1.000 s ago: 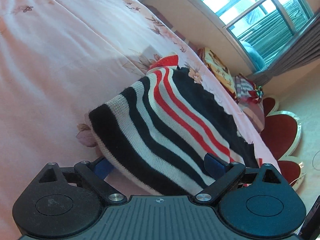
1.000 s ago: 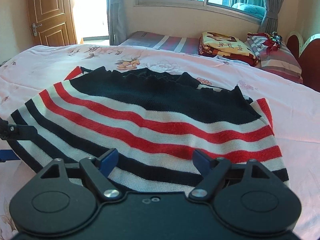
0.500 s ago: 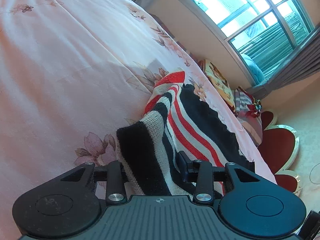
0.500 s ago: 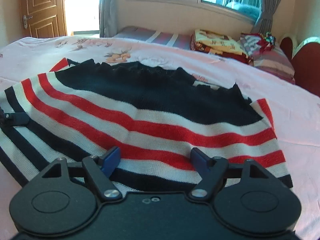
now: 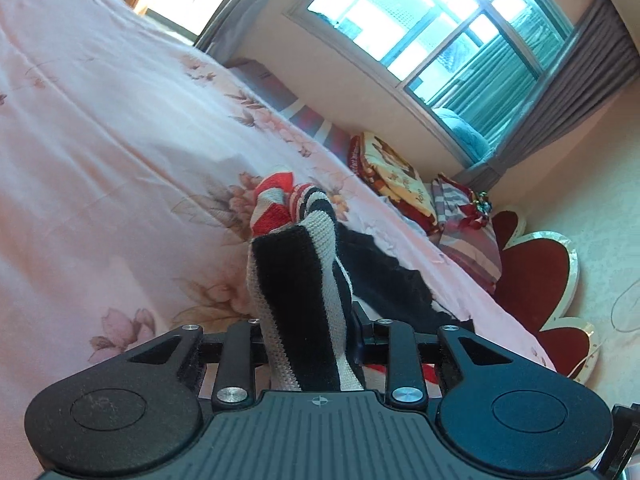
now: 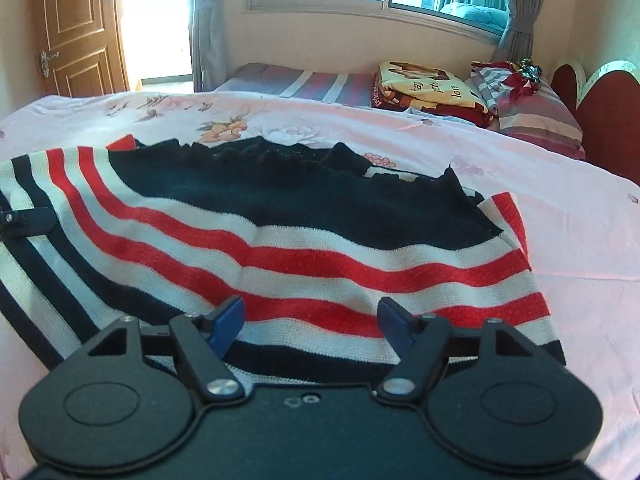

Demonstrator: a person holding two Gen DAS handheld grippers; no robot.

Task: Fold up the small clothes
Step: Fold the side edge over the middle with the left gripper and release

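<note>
A small knit sweater (image 6: 304,240) with black, white and red stripes lies on the pink floral bed sheet (image 6: 560,216). My left gripper (image 5: 308,332) is shut on the sweater's black-and-white left edge (image 5: 298,280), which bunches up between the fingers and lifts off the bed. The left gripper's finger also shows at the left edge of the right wrist view (image 6: 28,220). My right gripper (image 6: 312,318) is open, its blue pads (image 6: 228,320) just above the sweater's near hem, holding nothing.
Folded blankets (image 6: 432,92) and striped pillows (image 6: 532,108) lie at the head of the bed under the window. A red headboard (image 6: 608,120) stands at the right. A wooden door (image 6: 76,28) is at the far left.
My left gripper closed on the sweater's left edge and lifted it, so the fabric bunched into a narrow fold. My right gripper stayed open and moved slightly forward over the hem.
</note>
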